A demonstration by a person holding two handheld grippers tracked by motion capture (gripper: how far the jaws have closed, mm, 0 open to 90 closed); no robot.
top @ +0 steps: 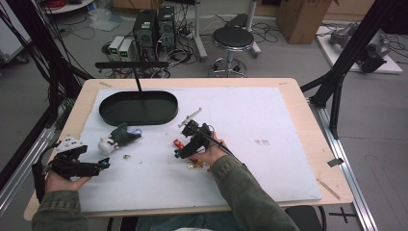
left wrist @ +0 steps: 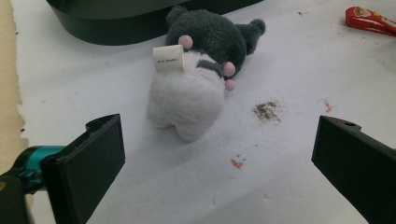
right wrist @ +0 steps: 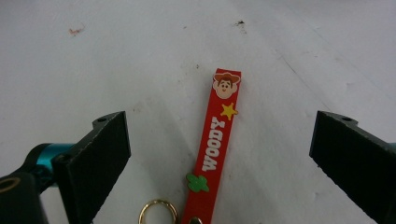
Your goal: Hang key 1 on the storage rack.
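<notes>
left gripper (left wrist: 219, 158) released, facing plush toy (left wrist: 196, 79) | right gripper (right wrist: 219, 158) released, straddling red Woody strap (right wrist: 215, 149), no contact

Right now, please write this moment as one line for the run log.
left gripper: open, facing plush toy | right gripper: open, fingers either side of red Woody strap | black tray: behind plush toy

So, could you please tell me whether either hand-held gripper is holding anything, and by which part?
Nothing is held. The left hand-held gripper is open before the plush toy; the right hand-held gripper is open around the red strap.
</notes>
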